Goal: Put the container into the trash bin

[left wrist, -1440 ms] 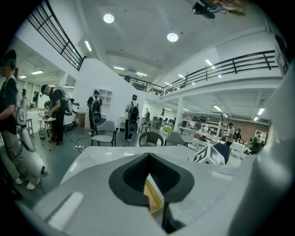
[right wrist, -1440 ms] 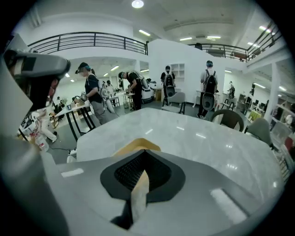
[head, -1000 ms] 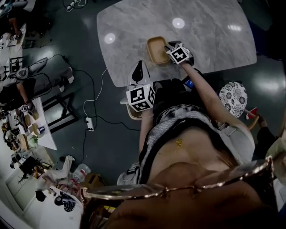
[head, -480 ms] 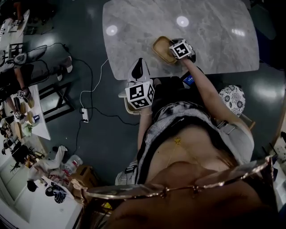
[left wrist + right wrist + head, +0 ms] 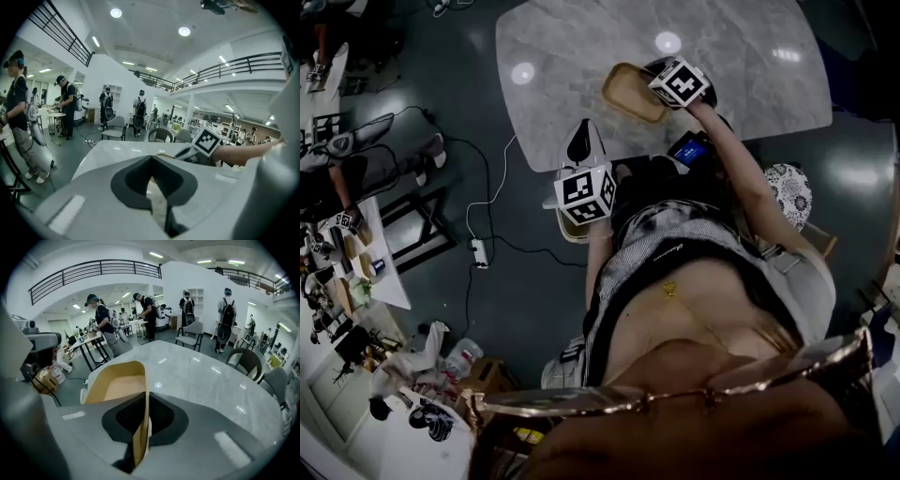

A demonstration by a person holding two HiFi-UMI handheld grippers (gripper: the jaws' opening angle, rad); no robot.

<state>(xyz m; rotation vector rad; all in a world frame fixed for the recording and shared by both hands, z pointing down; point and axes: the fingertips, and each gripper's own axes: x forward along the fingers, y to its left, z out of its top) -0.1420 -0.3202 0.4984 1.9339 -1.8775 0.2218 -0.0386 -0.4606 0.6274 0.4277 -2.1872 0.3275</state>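
A tan, shallow container [image 5: 630, 93] hangs just above the grey marble table [image 5: 741, 56], tilted. My right gripper [image 5: 656, 91] has one side wall of it between its jaws. In the right gripper view the thin wall [image 5: 140, 418] runs edge-on between the dark pads [image 5: 125, 416], which are still closing and press on it; the open tray [image 5: 117, 386] spreads to the left. My left gripper [image 5: 581, 142] hovers by the table's near edge, apart from the container, its jaws [image 5: 151, 160] together with nothing in them. From there I see the right gripper [image 5: 186, 152] across the table.
A pale chair [image 5: 565, 228] sits under the left gripper, and a patterned stool [image 5: 789, 194] stands at the right. A cable and power strip [image 5: 478, 252] lie on the dark floor. Work tables with clutter [image 5: 356, 281] and several people [image 5: 101, 329] stand farther off.
The right gripper's jaws went from open beside the container to shut on its wall, then rose with it, so the container now tilts off the table. The left gripper barely moved.
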